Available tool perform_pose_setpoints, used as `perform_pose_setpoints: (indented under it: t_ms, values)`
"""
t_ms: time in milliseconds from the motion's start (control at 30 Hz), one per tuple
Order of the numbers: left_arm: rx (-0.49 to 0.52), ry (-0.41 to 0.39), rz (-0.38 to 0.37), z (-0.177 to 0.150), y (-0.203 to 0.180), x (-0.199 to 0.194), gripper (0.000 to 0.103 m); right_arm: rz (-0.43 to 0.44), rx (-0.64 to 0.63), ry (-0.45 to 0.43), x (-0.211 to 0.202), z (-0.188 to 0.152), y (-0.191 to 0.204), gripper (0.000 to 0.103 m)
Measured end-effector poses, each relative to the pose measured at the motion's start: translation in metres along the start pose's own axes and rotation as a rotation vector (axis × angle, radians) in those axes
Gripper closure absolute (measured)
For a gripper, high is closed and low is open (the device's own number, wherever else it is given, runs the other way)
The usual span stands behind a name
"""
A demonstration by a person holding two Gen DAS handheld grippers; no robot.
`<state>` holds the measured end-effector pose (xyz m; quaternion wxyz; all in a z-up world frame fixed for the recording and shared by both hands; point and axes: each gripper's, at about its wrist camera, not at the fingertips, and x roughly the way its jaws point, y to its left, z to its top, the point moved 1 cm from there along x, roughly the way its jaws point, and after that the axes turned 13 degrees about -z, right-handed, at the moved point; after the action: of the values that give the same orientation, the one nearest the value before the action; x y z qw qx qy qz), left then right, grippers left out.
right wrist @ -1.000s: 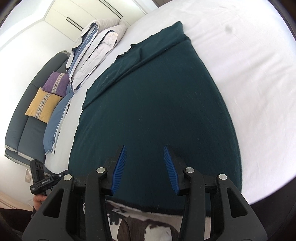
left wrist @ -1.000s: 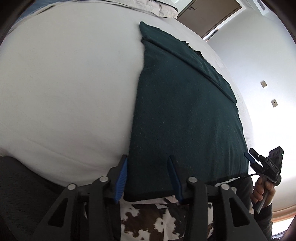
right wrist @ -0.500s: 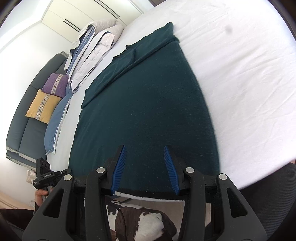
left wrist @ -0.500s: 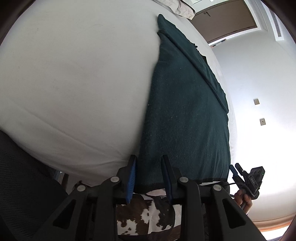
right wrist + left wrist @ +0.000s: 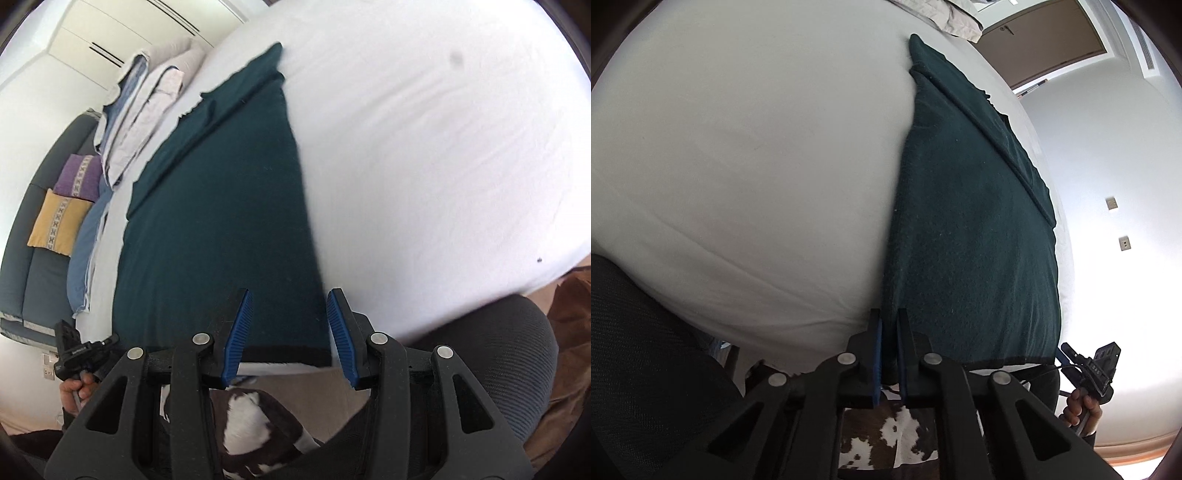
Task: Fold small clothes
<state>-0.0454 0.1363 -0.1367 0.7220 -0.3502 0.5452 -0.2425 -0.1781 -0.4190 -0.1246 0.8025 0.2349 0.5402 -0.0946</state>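
Both tools at cloth (image 5: 975, 236) hem; left (image 5: 888, 354) seemingly clamped.

Bare white bed (image 5: 424, 166) right of the dark green cloth (image 5: 221, 221); folded bedding (image 5: 147, 110) crowding the far left corner.

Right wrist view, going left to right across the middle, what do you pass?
Dark sofa → yellow cushion → blue bedding → dark green garment → white bed sheet.
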Motion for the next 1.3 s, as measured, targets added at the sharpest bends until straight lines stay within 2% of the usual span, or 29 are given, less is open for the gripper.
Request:
perform_pose_setpoints:
  t_ms: [467, 533, 667, 700, 767, 1000, 1300]
  values:
    - [0.041, -0.003, 0.031, -0.005, -0.002, -0.004, 0.096, 0.039, -0.002, 0.077, 0.012, -0.01, -0.006, 0.064]
    - [0.043, -0.005, 0.031, -0.006, -0.002, -0.004, 0.096, 0.054, 0.008, 0.08, 0.014, -0.011, -0.008, 0.067]
    - [0.057, -0.004, 0.034, -0.008, -0.005, -0.004, 0.096, 0.061, 0.01, 0.086, 0.015, -0.014, -0.012, 0.088]
    - [0.062, -0.003, 0.036, -0.008, -0.006, -0.004, 0.096, 0.06, 0.005, 0.081, 0.015, -0.015, -0.012, 0.095]
    - [0.072, -0.007, 0.035, -0.009, -0.012, -0.005, 0.096, 0.062, 0.001, 0.07, 0.011, -0.015, -0.011, 0.096]
    - [0.083, -0.046, 0.007, -0.007, -0.022, -0.016, 0.097, 0.139, 0.015, 0.004, -0.008, -0.01, 0.0, 0.097]
    - [0.061, -0.104, -0.094, 0.005, -0.035, -0.035, 0.097, 0.245, 0.014, -0.076, -0.037, 0.012, 0.03, 0.097]
